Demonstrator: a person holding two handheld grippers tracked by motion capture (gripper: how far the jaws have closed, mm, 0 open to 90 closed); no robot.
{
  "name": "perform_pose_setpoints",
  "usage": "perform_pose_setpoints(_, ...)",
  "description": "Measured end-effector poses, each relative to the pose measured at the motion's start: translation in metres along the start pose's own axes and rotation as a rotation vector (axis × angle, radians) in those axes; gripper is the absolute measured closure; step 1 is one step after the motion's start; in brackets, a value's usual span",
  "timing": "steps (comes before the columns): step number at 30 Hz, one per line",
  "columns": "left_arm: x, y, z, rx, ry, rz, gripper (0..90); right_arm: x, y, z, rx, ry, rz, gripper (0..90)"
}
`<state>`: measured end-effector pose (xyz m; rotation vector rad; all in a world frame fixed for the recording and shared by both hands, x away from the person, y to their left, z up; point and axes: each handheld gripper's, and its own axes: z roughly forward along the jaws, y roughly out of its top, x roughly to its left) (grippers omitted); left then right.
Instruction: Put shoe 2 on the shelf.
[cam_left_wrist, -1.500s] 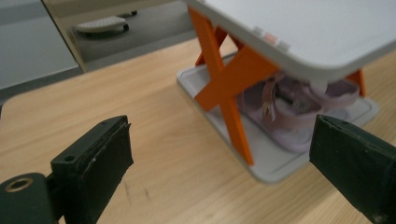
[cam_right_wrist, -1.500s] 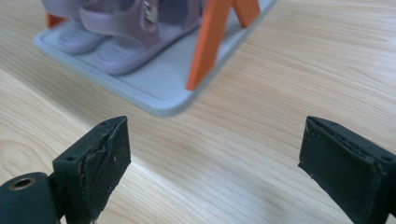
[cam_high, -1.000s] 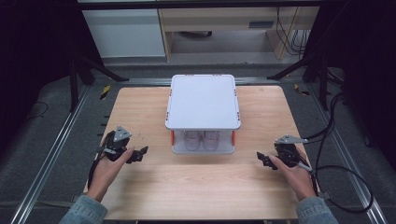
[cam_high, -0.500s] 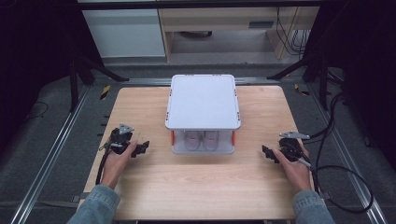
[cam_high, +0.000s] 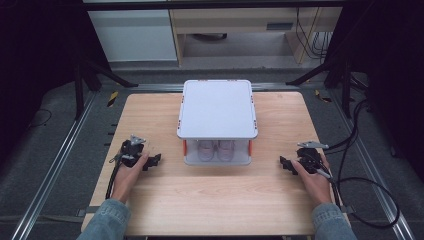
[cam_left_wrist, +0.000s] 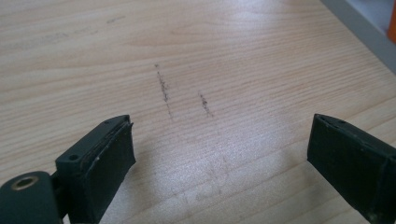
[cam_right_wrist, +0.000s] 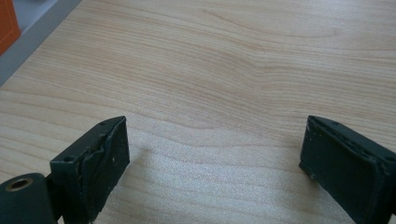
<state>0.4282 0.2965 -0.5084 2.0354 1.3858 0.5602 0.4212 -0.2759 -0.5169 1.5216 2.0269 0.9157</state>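
Both hands have slid inward toward the lidded storage box (cam_high: 217, 120); L gripper (cam_high: 150, 161) & R gripper (cam_high: 287, 165) now flank it, jaws spread wide, nothing held — prob. readying for the lid.

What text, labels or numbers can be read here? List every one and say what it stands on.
None can be read.
The storage box has a plain white lid.
The wooden table carries only dark scuff marks, not letters.
The left claw and right claw show no markings.
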Motion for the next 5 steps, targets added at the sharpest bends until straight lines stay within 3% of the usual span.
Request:
perform_pose_setpoints(1, -0.0004, -0.0007, 0.0019, 0.017, 0.006, 0.002, 6.2, 0.0009, 0.0, 0.0005, 0.001, -0.009, -0.009, 7.8)
perform_pose_setpoints(3, 0.0003, -0.0023, 0.0038, 0.005, -0.002, 0.004, 2.3, 0.0039, -0.0002, 0.0012, 0.014, -0.022, -0.034, 6.6)
perform_pose_setpoints(5, 0.0005, -0.0025, 0.0041, 0.004, -0.002, 0.005, 1.7, 0.0041, -0.0004, 0.0009, 0.015, -0.023, -0.028, 6.4)
